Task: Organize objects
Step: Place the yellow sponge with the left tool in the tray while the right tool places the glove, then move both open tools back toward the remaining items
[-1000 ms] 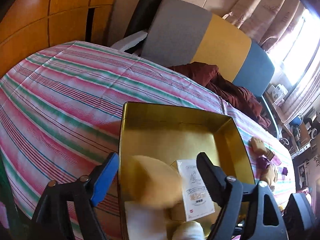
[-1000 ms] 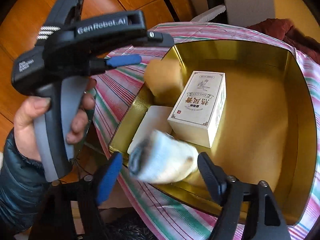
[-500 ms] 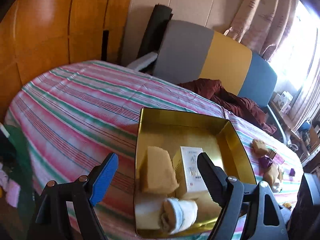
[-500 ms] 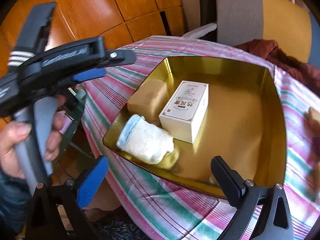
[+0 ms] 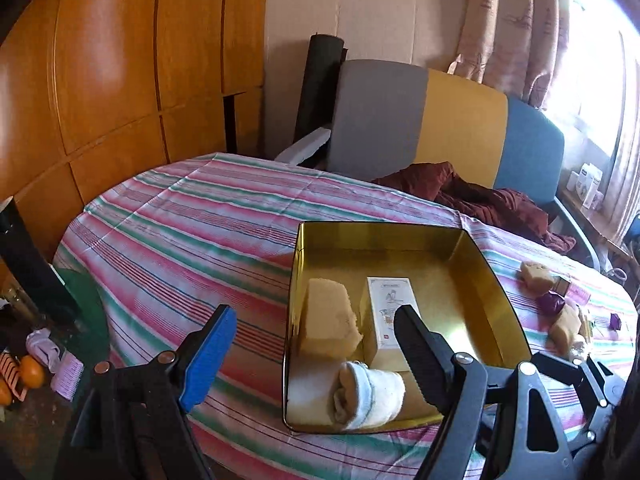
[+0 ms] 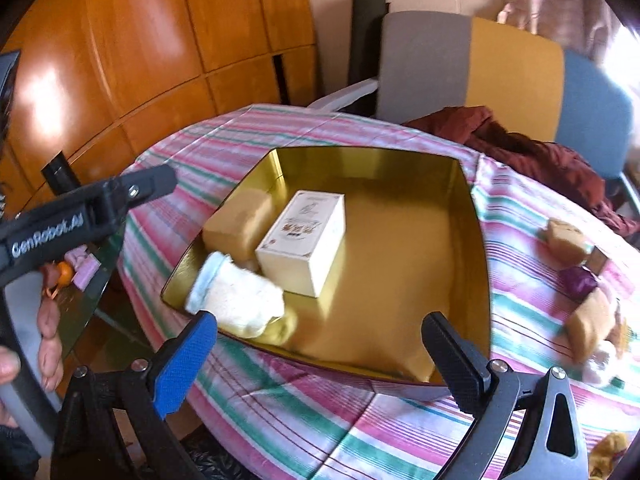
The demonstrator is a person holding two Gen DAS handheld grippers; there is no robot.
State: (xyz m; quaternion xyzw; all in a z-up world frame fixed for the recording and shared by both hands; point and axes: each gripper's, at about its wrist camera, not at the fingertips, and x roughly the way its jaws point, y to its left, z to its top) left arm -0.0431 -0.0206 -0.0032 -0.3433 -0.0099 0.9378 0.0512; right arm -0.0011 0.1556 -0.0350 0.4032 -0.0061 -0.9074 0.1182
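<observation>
Tongs on both sides stand released and empty: left tongs (image 5: 314, 344), right tongs (image 6: 320, 350). The gold tin (image 6: 476, 216) mid-frame holds sponge (image 6: 240, 218), box (image 6: 304, 236) and rolled sock (image 6: 236, 300). Next, I judge, approach the loose pieces (image 6: 568, 236) at right squarely, tongs wide.

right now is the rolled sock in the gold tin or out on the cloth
In: the rolled sock lies on the gold tin's floor, at its near corner beside the white box.

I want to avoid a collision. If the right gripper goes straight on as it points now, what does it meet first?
Probably the gold tin: the open right gripper points at its bare floor, right of the white box. Depth is unclear.
</observation>
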